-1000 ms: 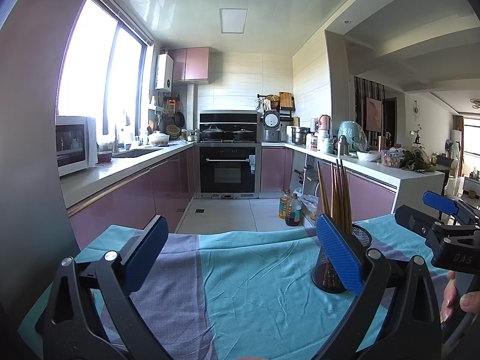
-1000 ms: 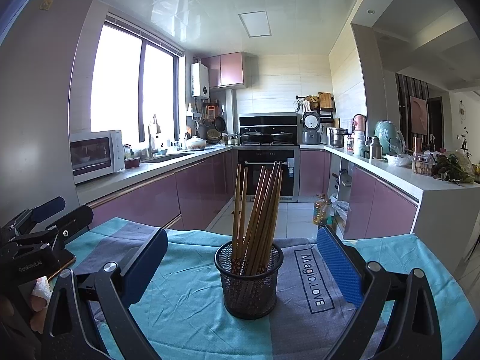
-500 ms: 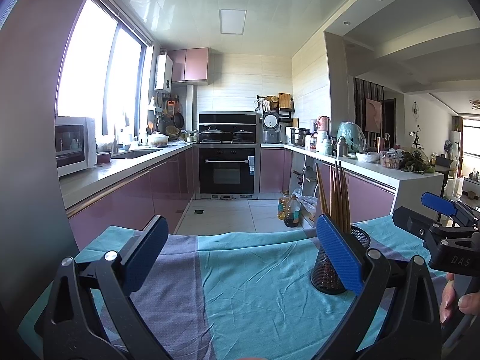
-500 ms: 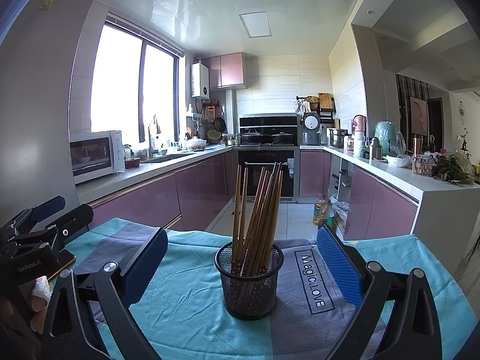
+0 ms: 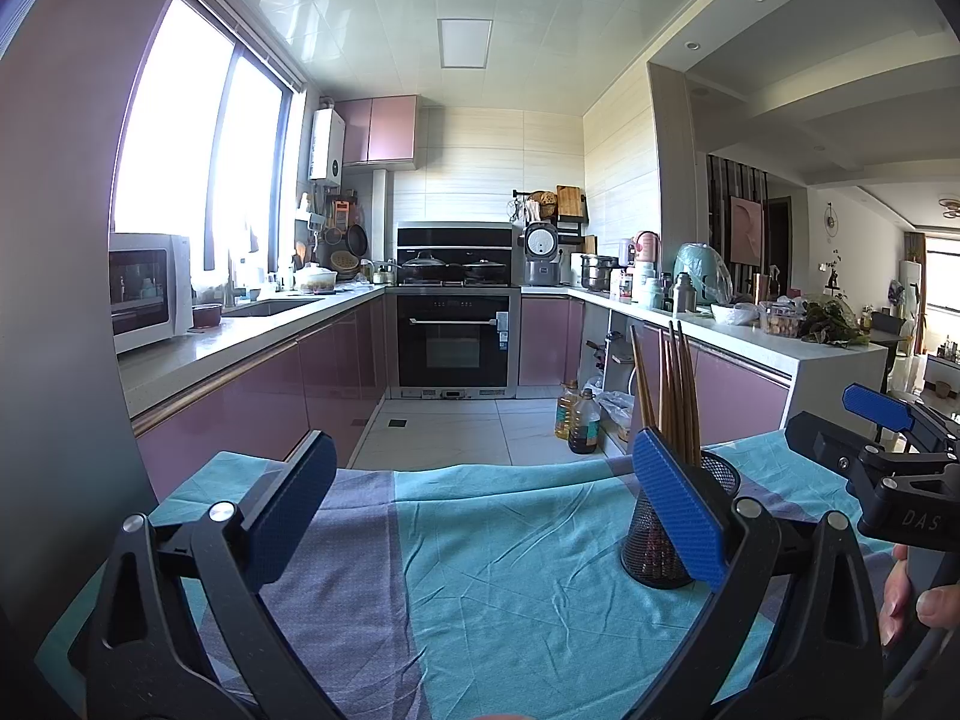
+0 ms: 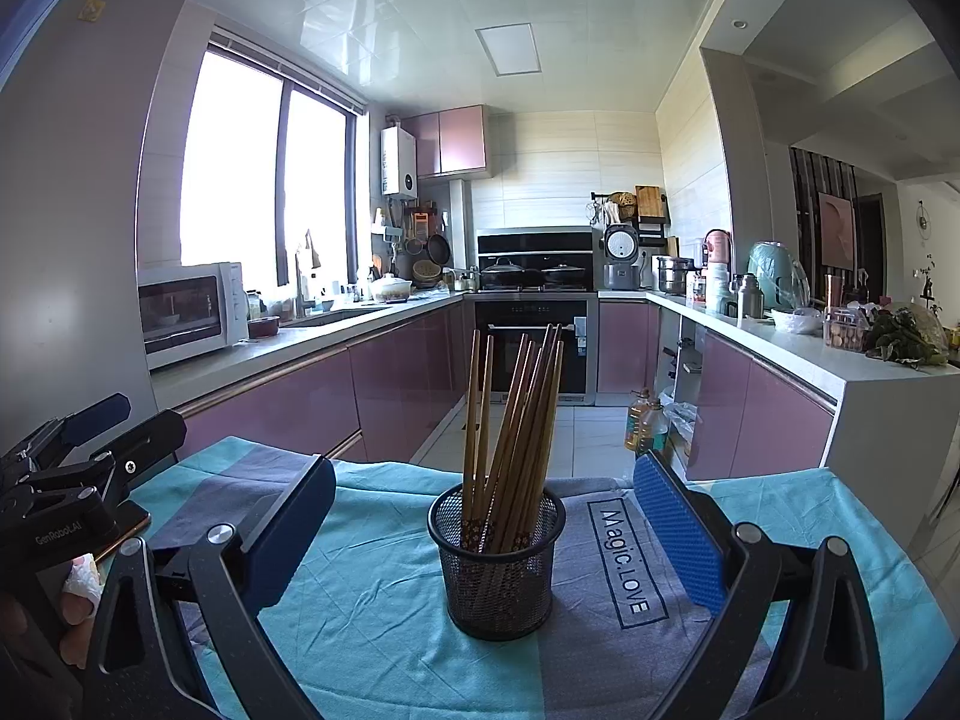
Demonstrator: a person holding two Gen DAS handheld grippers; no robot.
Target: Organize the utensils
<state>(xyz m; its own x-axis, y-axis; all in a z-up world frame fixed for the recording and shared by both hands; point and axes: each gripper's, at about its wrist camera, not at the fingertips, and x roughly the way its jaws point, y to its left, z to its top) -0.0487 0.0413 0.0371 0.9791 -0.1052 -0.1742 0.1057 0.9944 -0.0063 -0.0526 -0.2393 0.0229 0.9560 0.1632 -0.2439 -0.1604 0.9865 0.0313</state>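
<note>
Wooden chopsticks (image 6: 510, 420) upright in mesh holder (image 6: 497, 564), L gripper (image 5: 486, 510) & R gripper (image 6: 480, 534) both agape, empty.

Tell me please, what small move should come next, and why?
Probably pull both grippers back and stop. The chopsticks already stand together in the mesh cup on the cloth, and no loose utensil shows. The right gripper and left gripper are both open and hold nothing.
</note>
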